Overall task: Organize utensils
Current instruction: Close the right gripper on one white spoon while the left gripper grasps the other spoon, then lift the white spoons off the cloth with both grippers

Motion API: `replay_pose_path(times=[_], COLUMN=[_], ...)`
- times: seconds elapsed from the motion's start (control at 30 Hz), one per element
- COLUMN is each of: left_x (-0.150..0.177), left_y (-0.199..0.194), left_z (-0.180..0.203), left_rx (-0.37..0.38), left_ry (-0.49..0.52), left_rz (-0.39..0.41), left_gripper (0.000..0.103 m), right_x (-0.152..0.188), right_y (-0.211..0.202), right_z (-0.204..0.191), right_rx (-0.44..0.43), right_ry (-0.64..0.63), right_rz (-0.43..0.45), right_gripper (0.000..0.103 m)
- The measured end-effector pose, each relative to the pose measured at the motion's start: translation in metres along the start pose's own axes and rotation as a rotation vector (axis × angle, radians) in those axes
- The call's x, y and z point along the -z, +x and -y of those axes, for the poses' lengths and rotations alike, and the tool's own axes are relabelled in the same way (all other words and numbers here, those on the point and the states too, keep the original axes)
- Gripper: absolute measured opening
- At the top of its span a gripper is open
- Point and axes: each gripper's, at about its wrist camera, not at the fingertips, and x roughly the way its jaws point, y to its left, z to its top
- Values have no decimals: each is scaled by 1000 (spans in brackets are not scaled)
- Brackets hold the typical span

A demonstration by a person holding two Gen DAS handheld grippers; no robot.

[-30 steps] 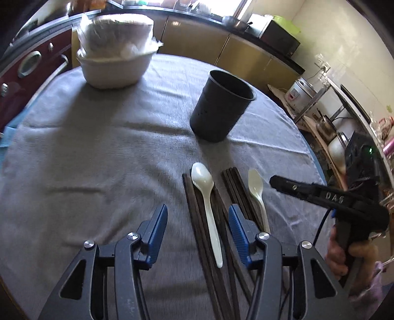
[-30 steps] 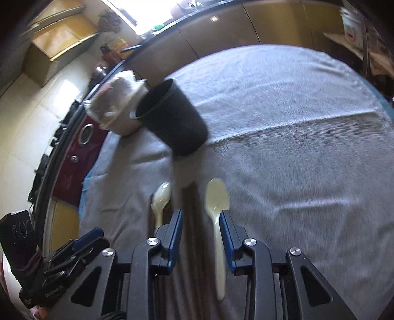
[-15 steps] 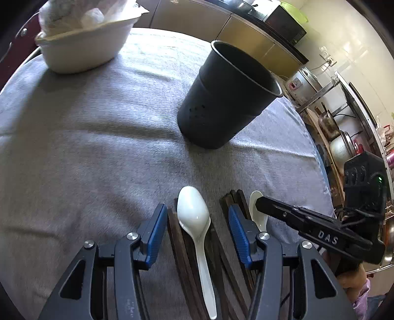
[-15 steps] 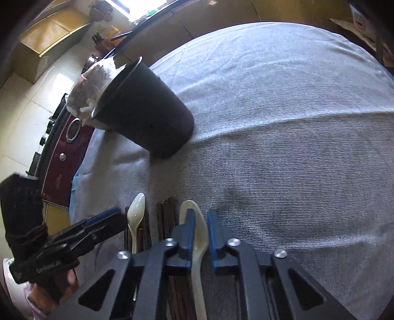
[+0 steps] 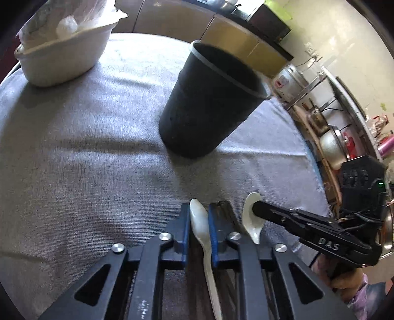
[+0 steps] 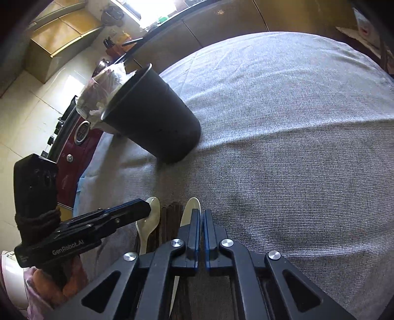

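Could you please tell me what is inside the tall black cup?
In the left wrist view, the tall black cup shows only dark inner wall near the rim; its bottom is hidden, so any contents cannot be seen.

Left hand-held gripper (image 5: 199,229): black frame, blue pads, silver rivets. Spoon between them (image 5: 200,221): creamy white. Second spoon (image 5: 252,224): same creamy white. Right hand-held gripper (image 6: 200,229): black, blue pads, silver rivets; white lettering on its side in left wrist view. Chopsticks (image 6: 170,216): dark brown. Cup (image 5: 209,108): matte black, plain. Cloth on counter (image 5: 86,152): light grey, fine woven ribbing. Bowl (image 5: 64,56): white, clear wrinkled plastic on top. Cabinets behind (image 6: 246,17): golden tan. Sleeve at wrist (image 5: 357,297): pale purple.
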Motion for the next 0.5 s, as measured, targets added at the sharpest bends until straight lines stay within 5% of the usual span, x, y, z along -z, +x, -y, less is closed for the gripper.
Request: replay_pose_path(times=[0.17,0.3,0.5], left_x=[5,4,4], left_y=[-4,5,6], left_z=[4,11,19], left_rx=[0,-36,-44], left_ry=[17,4,13], left_rz=[-17,-39,-37], left_gripper=[13,34,35], right_x=[2,2,-2], right_y=[-3,-2,2], right_z=[9,13,12], right_rx=[-9,-27,-45], right_ry=[5,16,21], right_rz=[-3,-10,-60], right_gripper=[3,3,7])
